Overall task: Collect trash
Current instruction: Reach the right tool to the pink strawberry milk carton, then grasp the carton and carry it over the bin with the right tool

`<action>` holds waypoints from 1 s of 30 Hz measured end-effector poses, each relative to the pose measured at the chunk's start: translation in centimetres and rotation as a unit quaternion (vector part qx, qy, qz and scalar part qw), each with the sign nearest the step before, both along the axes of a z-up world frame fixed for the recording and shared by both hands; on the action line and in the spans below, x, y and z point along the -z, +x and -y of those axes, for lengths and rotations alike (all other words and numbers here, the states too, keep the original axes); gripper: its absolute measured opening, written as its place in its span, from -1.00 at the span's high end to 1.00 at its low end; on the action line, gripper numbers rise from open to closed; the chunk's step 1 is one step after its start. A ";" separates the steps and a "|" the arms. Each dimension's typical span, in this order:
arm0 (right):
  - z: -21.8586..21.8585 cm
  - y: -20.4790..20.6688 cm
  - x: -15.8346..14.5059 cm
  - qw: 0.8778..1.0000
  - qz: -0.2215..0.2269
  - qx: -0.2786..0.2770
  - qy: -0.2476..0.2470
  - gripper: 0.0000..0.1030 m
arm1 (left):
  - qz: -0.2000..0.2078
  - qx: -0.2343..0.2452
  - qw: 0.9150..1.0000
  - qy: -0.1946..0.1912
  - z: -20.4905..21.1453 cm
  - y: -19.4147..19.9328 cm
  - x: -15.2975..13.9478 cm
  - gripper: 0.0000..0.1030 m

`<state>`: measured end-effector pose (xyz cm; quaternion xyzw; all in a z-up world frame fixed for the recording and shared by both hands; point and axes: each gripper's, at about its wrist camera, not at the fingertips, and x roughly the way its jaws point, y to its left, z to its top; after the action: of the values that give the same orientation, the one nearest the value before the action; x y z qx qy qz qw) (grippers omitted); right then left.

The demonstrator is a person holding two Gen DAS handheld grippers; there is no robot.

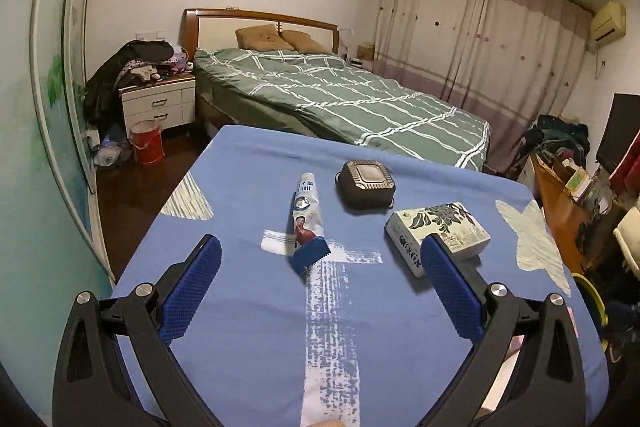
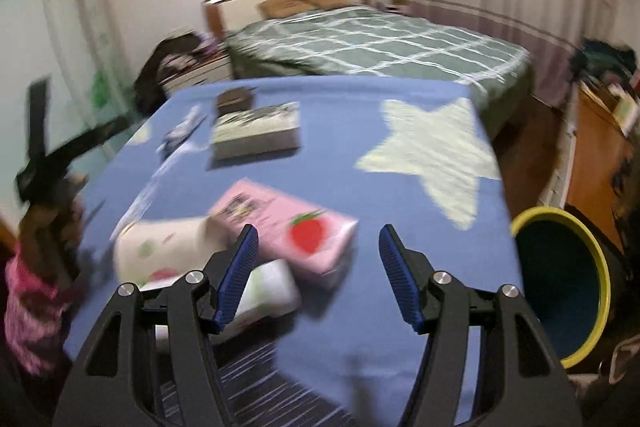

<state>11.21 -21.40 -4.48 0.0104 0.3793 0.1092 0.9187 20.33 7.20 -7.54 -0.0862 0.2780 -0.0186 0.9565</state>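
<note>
On the blue cloth lie a white and blue toothpaste tube, a dark square gadget and a white box with a leaf print. My left gripper is open and empty, hovering just short of the tube. In the blurred right wrist view, my right gripper is open and empty above a pink strawberry carton. A cream cup on its side and a white packet lie beside the carton. The leaf-print box shows further back.
A yellow-rimmed bin stands at the right edge of the table, also glimpsed in the left view. A bed with a green quilt lies behind. A nightstand and red bucket stand at the left. A cluttered desk is on the right.
</note>
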 end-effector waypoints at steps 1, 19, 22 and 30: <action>-0.9 -0.4 0.3 1.000 0.000 -0.001 -0.014 -0.17 | 0.003 0.002 1.000 -0.001 0.0 -0.2 0.0 -0.91; -3.4 6.3 3.7 0.986 -0.063 -0.122 -0.092 -0.48 | 0.011 0.015 1.000 0.020 2.7 -0.5 -0.6 -0.91; -4.1 7.4 4.3 0.982 -0.079 -0.146 -0.086 -0.49 | 0.006 0.019 1.000 0.012 2.6 -0.4 -0.5 -0.91; -4.6 11.2 5.8 0.981 -0.108 -0.136 -0.084 -0.33 | 0.003 0.021 1.000 0.016 2.9 -0.4 -0.4 -0.91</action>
<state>22.39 -16.82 -10.30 -0.1069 0.4822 0.1993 0.8464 19.94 4.29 -7.15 -0.0651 0.2772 -0.0348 0.9580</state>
